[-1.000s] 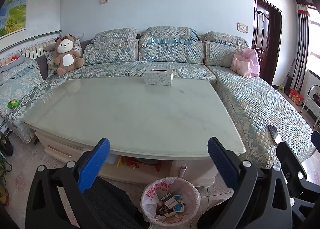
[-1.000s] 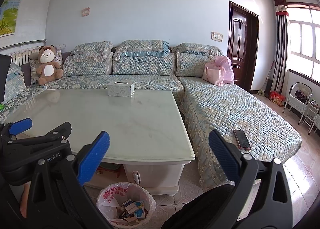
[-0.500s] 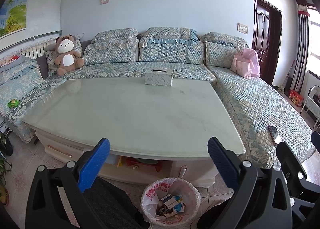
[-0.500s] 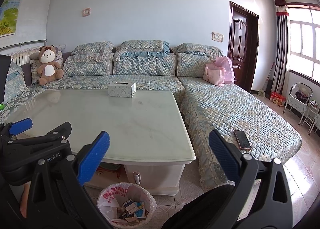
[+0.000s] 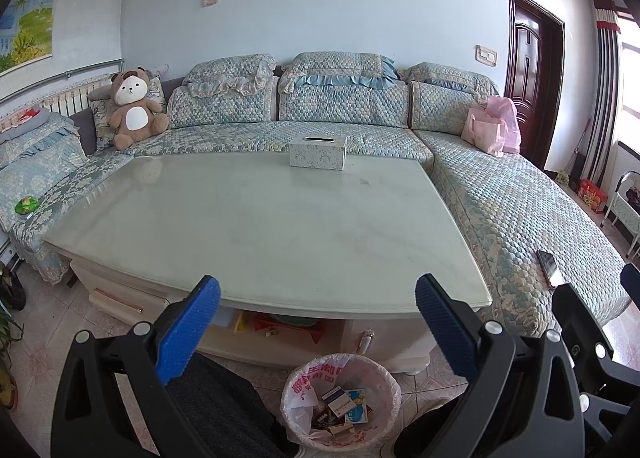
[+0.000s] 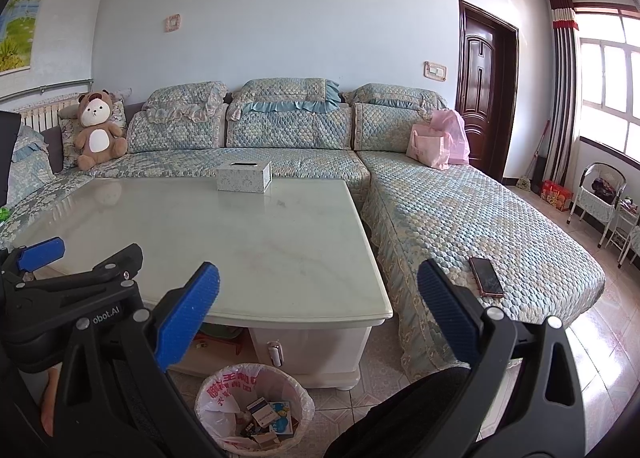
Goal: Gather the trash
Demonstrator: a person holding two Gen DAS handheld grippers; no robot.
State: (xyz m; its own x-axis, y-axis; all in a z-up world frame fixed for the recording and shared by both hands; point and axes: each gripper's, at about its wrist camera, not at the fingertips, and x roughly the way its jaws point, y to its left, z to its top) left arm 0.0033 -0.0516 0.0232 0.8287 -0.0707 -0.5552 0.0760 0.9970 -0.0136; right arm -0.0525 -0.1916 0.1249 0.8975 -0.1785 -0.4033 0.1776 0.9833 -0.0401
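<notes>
A waste basket lined with a pink-printed bag stands on the floor below the table's near edge, holding several small cartons. The same basket shows in the right wrist view. My left gripper hangs open above it, with nothing between its blue pads. My right gripper is open too, empty, over the table's near right corner. The left gripper's body appears at the left of the right wrist view. A green wrapper lies on the left sofa seat.
A pale marble coffee table carries only a tissue box. An L-shaped quilted sofa wraps round it, with a teddy bear, a pink bag and a phone. A folding chair stands by the window.
</notes>
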